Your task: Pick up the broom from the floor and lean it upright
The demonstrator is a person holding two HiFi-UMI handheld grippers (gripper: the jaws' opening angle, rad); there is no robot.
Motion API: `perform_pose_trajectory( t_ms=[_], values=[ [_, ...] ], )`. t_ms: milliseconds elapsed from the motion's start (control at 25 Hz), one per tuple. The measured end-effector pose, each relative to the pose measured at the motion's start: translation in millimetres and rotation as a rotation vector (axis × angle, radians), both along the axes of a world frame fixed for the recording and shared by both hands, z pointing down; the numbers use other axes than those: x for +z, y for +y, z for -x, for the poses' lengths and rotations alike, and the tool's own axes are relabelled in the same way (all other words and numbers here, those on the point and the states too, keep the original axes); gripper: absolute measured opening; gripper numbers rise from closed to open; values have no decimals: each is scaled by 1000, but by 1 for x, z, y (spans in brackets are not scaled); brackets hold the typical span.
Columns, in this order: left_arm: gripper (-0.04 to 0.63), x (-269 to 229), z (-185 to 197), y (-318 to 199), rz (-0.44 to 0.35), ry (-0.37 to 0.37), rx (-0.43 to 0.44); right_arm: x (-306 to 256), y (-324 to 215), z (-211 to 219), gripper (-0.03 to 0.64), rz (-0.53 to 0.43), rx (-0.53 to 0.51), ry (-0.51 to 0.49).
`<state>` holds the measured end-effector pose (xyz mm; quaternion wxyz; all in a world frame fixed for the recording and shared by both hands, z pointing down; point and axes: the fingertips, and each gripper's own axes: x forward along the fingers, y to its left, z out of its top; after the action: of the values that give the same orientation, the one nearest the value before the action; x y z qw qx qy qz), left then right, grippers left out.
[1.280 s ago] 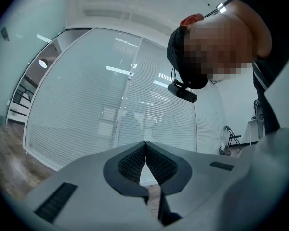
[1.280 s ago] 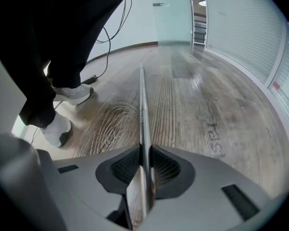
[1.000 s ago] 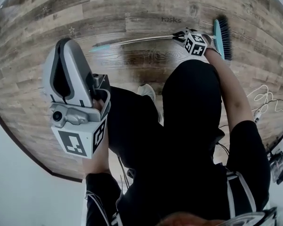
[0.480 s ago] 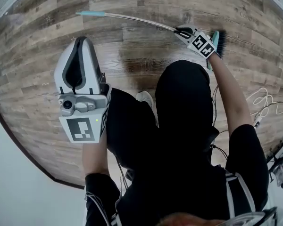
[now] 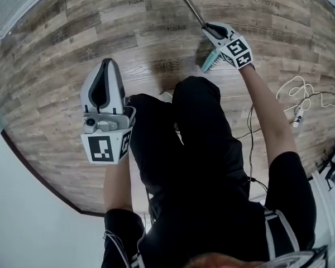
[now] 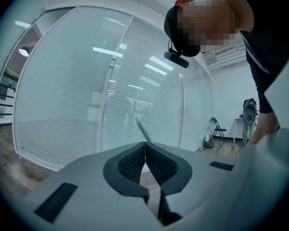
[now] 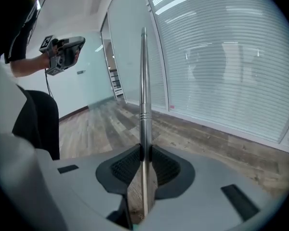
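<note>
The broom is off the floor and stands nearly upright. Its thin metal handle (image 5: 185, 3) runs away from me towards the top of the head view, and its teal head (image 5: 210, 61) hangs just below my right hand. My right gripper (image 5: 210, 30) is shut on the handle (image 7: 143, 105), which passes straight up between the dark pads (image 7: 127, 165) in the right gripper view. My left gripper (image 5: 104, 65) is held up on the left, apart from the broom, shut and with nothing in it (image 6: 145, 146). The handle's teal end (image 6: 141, 131) shows beyond its tips.
A glass wall with blinds (image 7: 221, 57) stands ahead. White and black cables (image 5: 301, 99) lie on the wooden floor (image 5: 56, 94) at the right. A folding chair (image 6: 216, 129) stands far off. The person's black-clad legs (image 5: 178, 138) fill the middle of the head view.
The right gripper has risen with the broom. The handle swung from lying leftward along the floor to pointing steeply up. The left gripper lifted a little, still shut.
</note>
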<state>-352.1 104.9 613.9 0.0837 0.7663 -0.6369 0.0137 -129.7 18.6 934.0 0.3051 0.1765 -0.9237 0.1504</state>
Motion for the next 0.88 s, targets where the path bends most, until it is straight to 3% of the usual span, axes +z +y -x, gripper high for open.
perform_pose_trajectory(
  t_ms=[200, 400, 680, 880],
  values=[
    [18, -97, -1, 27, 31, 17, -7, -117, 24, -12, 81, -49, 67, -37],
    [18, -173, -6, 63, 74, 24, -16, -242, 29, -12, 81, -72, 135, -145],
    [18, -291, -20, 95, 112, 173, -35, -423, 58, 1, 81, -141, 149, -157],
    [18, -374, -37, 96, 68, 192, 1, -514, 76, -5, 81, -155, 191, -157]
  ],
)
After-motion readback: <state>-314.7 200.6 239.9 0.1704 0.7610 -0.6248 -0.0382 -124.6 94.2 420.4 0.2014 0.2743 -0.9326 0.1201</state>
